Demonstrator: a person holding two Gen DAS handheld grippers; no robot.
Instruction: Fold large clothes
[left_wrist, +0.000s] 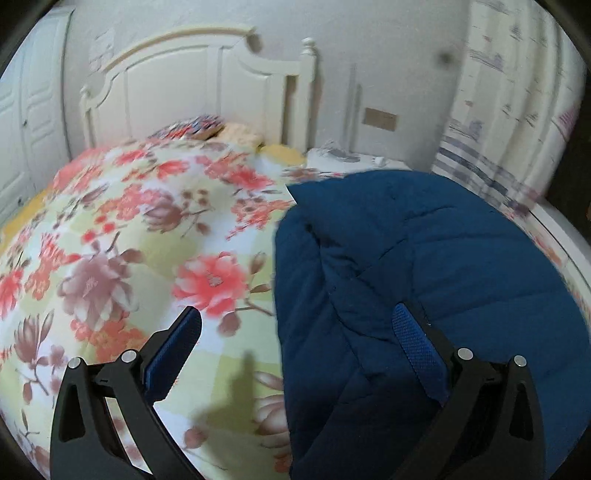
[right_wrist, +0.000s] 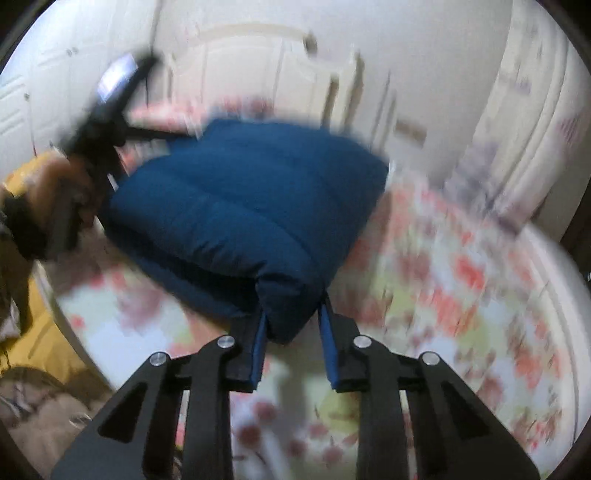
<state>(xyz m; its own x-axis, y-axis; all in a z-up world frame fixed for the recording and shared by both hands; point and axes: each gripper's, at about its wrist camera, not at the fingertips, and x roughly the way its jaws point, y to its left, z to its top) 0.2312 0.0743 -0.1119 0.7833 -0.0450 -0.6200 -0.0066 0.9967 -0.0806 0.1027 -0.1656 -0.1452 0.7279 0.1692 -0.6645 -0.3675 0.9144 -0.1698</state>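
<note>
- Where it lies on the bed (left_wrist: 110, 236), toward the side near the curtain, the jacket (right_wrist: 236, 206) is a thick blue quilted bundle, already folded over.
- Handling, judged: soft, puffy, light for its bulk; smooth shell likely slippery, layers may spring apart.
- Hold: take a doubled edge or corner, not the padded middle.
- Right claw (right_wrist: 293, 325): nearly closed, pinching the near folded corner.
- Left claw (left_wrist: 295, 325): wide open, empty; one finger over the jacket, though blur hides any contact.
- Containers: none seen.
</note>
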